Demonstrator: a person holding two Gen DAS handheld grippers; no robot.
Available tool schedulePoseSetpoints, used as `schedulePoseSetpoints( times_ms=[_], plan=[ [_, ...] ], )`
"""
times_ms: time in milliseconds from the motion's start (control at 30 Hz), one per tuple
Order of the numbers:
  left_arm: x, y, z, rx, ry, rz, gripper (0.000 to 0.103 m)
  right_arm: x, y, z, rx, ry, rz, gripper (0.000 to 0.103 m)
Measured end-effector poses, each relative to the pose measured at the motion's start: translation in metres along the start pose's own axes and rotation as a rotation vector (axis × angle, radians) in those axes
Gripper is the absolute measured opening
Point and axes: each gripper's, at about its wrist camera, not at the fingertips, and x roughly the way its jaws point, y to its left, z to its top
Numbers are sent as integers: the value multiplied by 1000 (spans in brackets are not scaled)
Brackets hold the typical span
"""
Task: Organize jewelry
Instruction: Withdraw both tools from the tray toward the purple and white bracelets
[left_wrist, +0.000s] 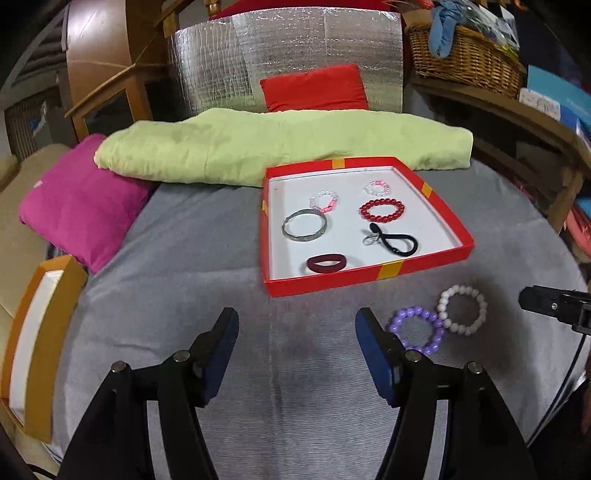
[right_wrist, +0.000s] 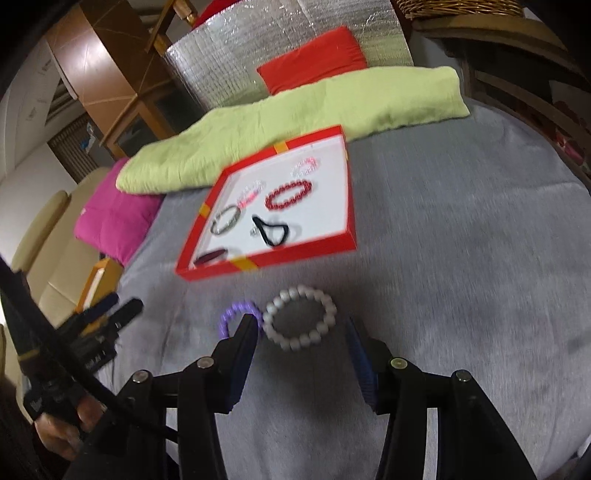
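Note:
A red tray (left_wrist: 369, 280) with a white floor sits on the grey cloth; it also shows in the right wrist view (right_wrist: 295, 254). It holds several pieces, among them a red bead bracelet (left_wrist: 382, 210), a silver bangle (left_wrist: 304, 230) and a dark maroon band (left_wrist: 327, 263). A white bead bracelet (left_wrist: 462, 310) (right_wrist: 300, 318) and a purple bead bracelet (left_wrist: 416, 329) (right_wrist: 231, 314) lie touching on the cloth in front of the tray. My left gripper (left_wrist: 297, 328) is open and empty, left of the purple bracelet. My right gripper (right_wrist: 301, 326) is open, its fingers on either side of the white bracelet.
A folded green blanket (left_wrist: 258, 147), a magenta cushion (left_wrist: 81, 206) and a red cushion (left_wrist: 314, 88) lie behind and left of the tray. An orange box (left_wrist: 40, 332) stands at the left edge. A wicker basket (left_wrist: 465, 55) sits on a shelf at right.

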Motion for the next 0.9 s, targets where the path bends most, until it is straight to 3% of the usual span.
schedulePoseSetpoints(
  times_ms=[900],
  plan=[
    [27,-22,-6,58,82,-5,67,24,-20,0,90,99,-20,53]
  ],
)
